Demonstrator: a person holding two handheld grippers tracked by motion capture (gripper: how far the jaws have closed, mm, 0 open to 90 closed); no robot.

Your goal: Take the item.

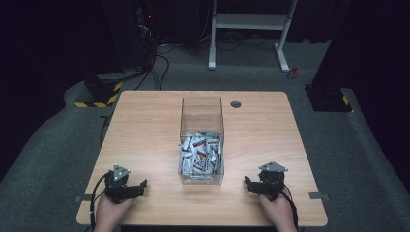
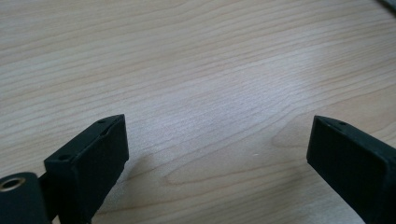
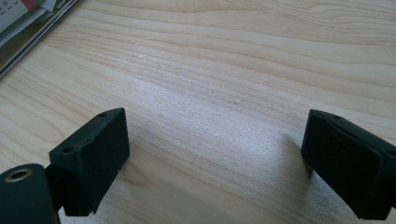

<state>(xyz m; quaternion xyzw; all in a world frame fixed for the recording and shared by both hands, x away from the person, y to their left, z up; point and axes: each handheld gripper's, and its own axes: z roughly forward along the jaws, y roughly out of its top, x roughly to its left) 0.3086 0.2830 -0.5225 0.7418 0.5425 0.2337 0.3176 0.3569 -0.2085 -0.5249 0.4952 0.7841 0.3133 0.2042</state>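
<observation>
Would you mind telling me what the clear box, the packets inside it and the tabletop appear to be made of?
The clear box looks like glossy transparent plastic or acrylic: the table shows through its walls. The packets seem to be printed paper or foil sachets, white with red and grey; too small to tell. The tabletop looks like matte light wood or wood-grain laminate, with visible grain lines.

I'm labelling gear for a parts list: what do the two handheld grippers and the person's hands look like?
Both are black. The left gripper and right gripper each carry a grey three-cornered plate on top and trail a black cable by the wrist. Up close, the jaws are blocky black pads with small holes along their edges. The left hand and right hand are bare, no sleeves visible.
</observation>
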